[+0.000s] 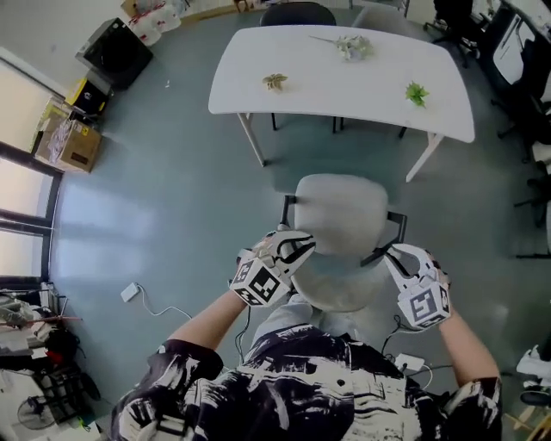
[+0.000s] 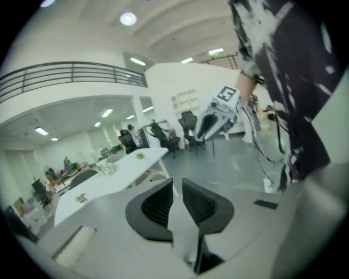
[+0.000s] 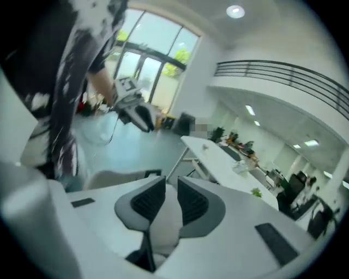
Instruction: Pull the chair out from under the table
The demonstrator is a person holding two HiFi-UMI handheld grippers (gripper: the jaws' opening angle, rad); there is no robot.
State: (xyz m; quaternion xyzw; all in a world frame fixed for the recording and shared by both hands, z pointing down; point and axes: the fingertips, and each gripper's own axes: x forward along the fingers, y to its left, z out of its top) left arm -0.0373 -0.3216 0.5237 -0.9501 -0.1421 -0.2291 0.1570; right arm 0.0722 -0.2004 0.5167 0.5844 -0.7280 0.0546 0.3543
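The pale grey chair [image 1: 340, 215] with black armrests stands clear of the white table [image 1: 344, 86], right in front of me. My left gripper [image 1: 297, 245] hovers at the chair's left rear edge, and my right gripper [image 1: 392, 254] at its right rear edge by the armrest. In the left gripper view the jaws [image 2: 177, 182] are shut to a thin slit with nothing between them. The right gripper's jaws [image 3: 172, 182] look the same, with a strip of the chair [image 3: 117, 177] below them. Neither gripper holds the chair.
Three small plants [image 1: 275, 82] [image 1: 353, 45] [image 1: 417, 93] sit on the table. A dark chair [image 1: 297, 13] stands behind it. Cardboard boxes [image 1: 69, 142] and a black case [image 1: 116, 52] are at the left wall. A white adapter with cable [image 1: 129, 293] lies on the floor.
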